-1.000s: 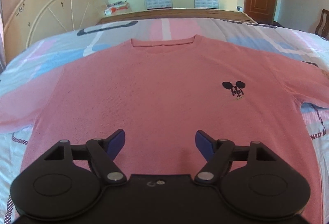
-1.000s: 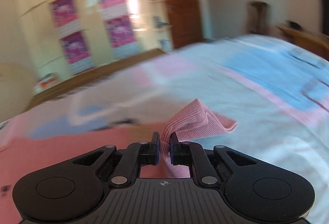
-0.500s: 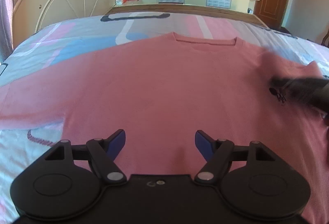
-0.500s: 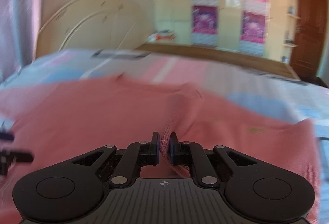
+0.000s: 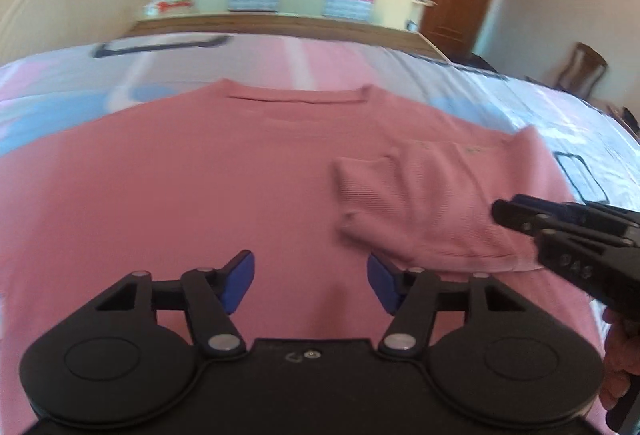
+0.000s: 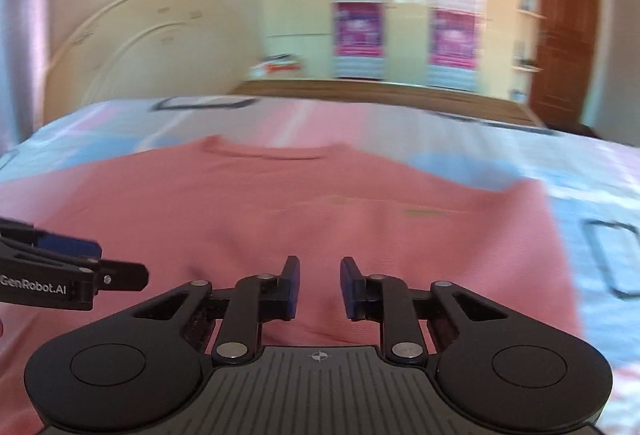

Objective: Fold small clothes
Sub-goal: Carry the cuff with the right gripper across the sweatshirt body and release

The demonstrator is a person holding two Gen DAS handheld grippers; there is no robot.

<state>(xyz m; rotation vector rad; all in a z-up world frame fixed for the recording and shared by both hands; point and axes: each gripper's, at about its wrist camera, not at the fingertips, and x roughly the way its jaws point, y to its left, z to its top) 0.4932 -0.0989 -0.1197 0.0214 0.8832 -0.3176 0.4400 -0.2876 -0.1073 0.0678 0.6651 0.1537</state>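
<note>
lying flat on the bed [image 5: 520,91], the pink knit top [image 5: 180,175], its sleeve [image 5: 420,203] folded across the chest, looks light, soft and floppy, best pinched at hem or shoulder edges, with left tongs [image 5: 310,281] wide and right tongs [image 6: 319,287] part-open, both empty.

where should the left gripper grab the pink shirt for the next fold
Probably the unfolded left sleeve, at its cuff edge, coming in from the left side. On the pink shirt the right sleeve already lies folded across the chest, so the left one should mirror it. That cuff lies off frame here. The left gripper is open over the hem; the right gripper is open too.
</note>
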